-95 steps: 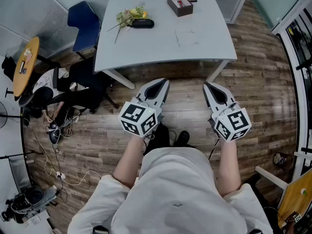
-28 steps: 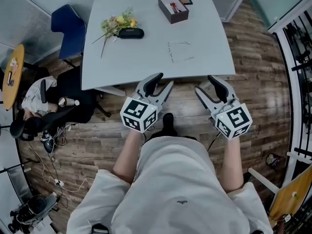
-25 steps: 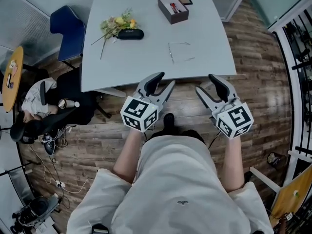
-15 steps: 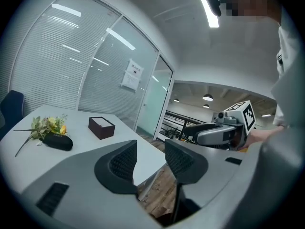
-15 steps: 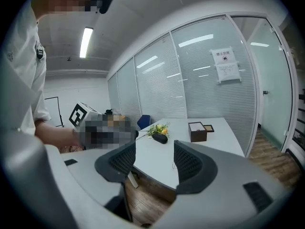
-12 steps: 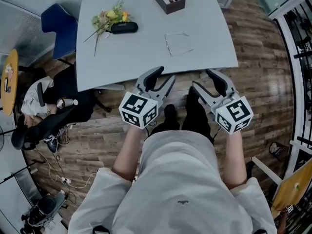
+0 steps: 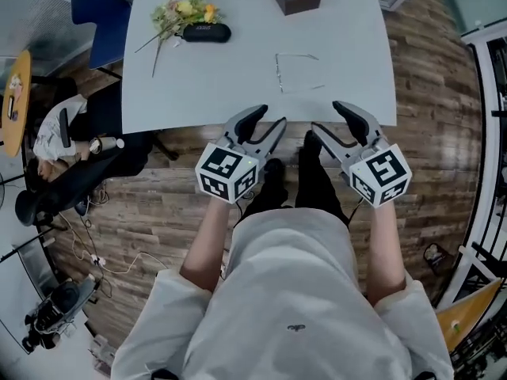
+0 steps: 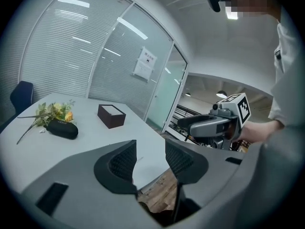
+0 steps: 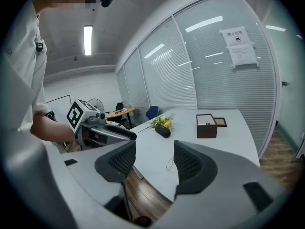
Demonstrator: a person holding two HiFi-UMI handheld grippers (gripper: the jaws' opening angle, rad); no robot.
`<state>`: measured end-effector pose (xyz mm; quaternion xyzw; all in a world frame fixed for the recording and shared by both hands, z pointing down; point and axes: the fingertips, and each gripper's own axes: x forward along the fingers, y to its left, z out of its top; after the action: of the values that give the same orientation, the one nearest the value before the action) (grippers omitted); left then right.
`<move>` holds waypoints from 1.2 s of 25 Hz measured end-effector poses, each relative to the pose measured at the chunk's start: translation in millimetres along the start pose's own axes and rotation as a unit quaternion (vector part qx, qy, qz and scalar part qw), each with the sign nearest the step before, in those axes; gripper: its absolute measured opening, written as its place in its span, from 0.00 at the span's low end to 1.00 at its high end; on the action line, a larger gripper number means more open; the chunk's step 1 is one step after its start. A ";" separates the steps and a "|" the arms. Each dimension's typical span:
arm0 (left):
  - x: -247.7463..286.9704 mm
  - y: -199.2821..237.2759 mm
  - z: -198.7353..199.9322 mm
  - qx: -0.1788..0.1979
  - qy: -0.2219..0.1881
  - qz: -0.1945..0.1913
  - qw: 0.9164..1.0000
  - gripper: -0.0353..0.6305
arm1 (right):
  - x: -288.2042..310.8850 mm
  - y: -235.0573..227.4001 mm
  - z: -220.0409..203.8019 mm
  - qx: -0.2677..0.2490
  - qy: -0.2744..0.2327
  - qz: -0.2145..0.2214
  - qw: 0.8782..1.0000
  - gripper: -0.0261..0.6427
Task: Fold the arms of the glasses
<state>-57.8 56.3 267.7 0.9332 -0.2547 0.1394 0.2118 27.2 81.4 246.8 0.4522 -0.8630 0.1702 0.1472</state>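
At upper centre of the head view, the glasses (image 7: pixel 297 71) lie untouched on the table (image 7: pixel 214 85), arms apparently unfolded. Below them my left tool (image 7: pixel 268 118), jaws just opened wider, and my right tool (image 7: pixel 328 118) both gape empty.
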 end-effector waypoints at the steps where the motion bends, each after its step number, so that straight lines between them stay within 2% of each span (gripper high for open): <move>1: 4.4 3.5 1.0 -0.004 0.001 0.005 1.000 0.32 | 4.6 -5.8 1.1 -0.002 0.003 0.007 1.000 0.42; 9: 29.9 32.9 10.6 -0.023 0.002 0.061 0.998 0.32 | 40.1 -51.3 10.8 -0.029 0.028 0.062 0.997 0.43; 17: 51.6 56.5 9.3 -0.063 -0.008 0.132 0.989 0.31 | 62.5 -95.5 -1.2 -0.061 0.068 0.100 0.991 0.43; 25: 73.9 66.2 -9.2 -0.096 -0.005 0.176 0.980 0.27 | 84.3 -118.4 -24.5 -0.067 0.090 0.147 0.983 0.43; 30: 87.6 72.3 -30.2 -0.111 0.007 0.194 0.975 0.27 | 93.3 -128.4 -38.0 -0.078 0.097 0.159 0.979 0.42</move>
<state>-28.1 -22.5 349.7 0.8353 -0.4436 0.1552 0.2852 86.6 -39.0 339.7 0.2777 -0.9162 0.1662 0.2362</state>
